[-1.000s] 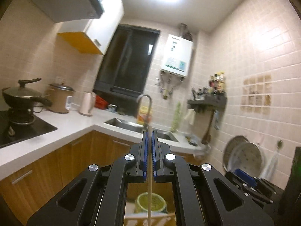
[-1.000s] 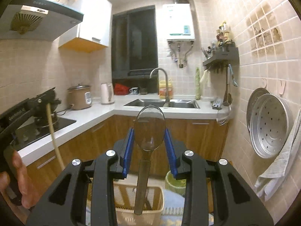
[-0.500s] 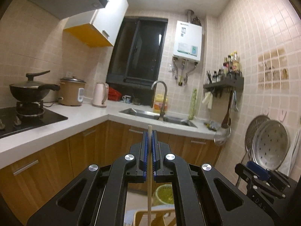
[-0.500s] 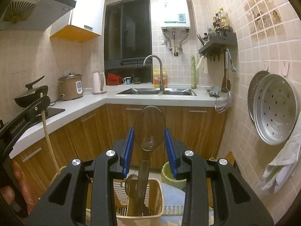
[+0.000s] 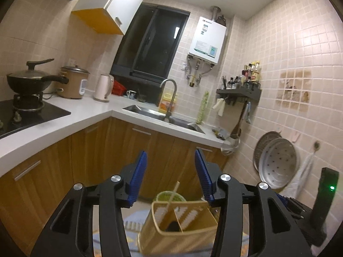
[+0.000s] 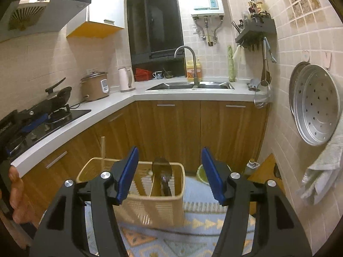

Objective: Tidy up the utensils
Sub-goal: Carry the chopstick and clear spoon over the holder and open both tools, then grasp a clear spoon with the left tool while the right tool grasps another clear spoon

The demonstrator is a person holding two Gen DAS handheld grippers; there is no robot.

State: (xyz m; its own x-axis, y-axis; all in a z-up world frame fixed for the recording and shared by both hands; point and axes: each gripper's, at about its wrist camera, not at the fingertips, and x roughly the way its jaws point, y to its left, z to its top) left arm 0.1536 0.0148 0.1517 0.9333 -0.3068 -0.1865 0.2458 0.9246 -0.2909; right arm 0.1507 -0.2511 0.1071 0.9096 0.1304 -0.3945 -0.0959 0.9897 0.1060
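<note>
Left-wrist view, nearest first: the left gripper (image 5: 171, 176) now shows its blue pads set well apart and opening, with nothing between them. A second ago these pads were pressed flat together on a thin wooden chopstick. That chopstick (image 5: 171, 201) now stands tilted in the beige utensil basket (image 5: 178, 233) directly below the jaws, its lower end down in the left compartment and its tip clear of the pads.

Right-wrist view: the right gripper (image 6: 169, 172) is likewise opening, the pads roughly half spread, touching nothing. Earlier they flanked the bowl of a translucent dark spoon. The spoon (image 6: 162, 169) now sits in the right compartment of the basket, bowl upward, beyond and below the pads. The chopstick rises from the left compartment in this view too. A hand (image 6: 16, 194) shows at the left edge.

Judgement: both releases are complete and each utensil is sorted into its own compartment. The patterned rug (image 6: 193, 229) lies under the basket; the counter and sink (image 6: 190, 85) stand farther back.
</note>
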